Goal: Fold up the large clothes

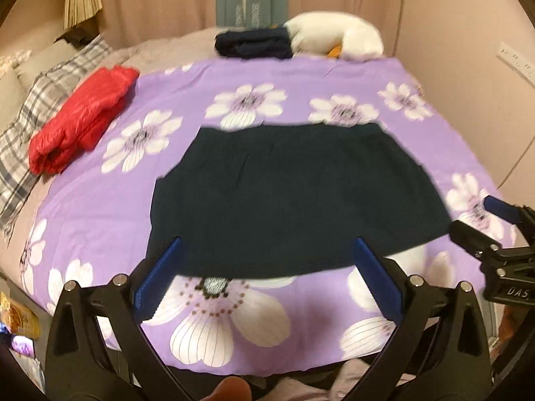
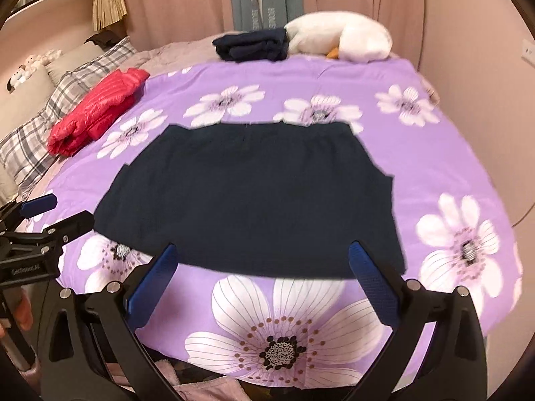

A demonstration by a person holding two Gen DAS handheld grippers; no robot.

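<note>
Two grippers hang over the near edge of the dark garment (image 1: pixel 294 197), the landmark here, and both are released with nothing between their blue pads: the left gripper (image 1: pixel 267 267) stands with its jaws wide apart above the garment's near hem, and the right gripper (image 2: pixel 264 264) likewise, spread as far as it goes. The garment lies flat and roughly rectangular in the middle of the purple flowered cover (image 1: pixel 187 107), already looking folded once, its far edge straight and its near edge a little curved. Well beyond its far left corner sits a folded red jacket (image 1: pixel 83 117); past its far edge, at the head of the bed, lies a folded navy bundle (image 1: pixel 252 43) touching a white plush toy (image 1: pixel 337 38). The step in hand is probably the next fold. To do it well, each gripper should take one near corner of the garment, pinching all layers together, not just the top one, since loose lower layers would slide and bunch. Lift both corners evenly and carry them toward the far edge, keeping the cloth taut between the grippers, then lay it down with edges aligned. The soft cover may be caught along with the garment, so pinch shallowly.
</note>
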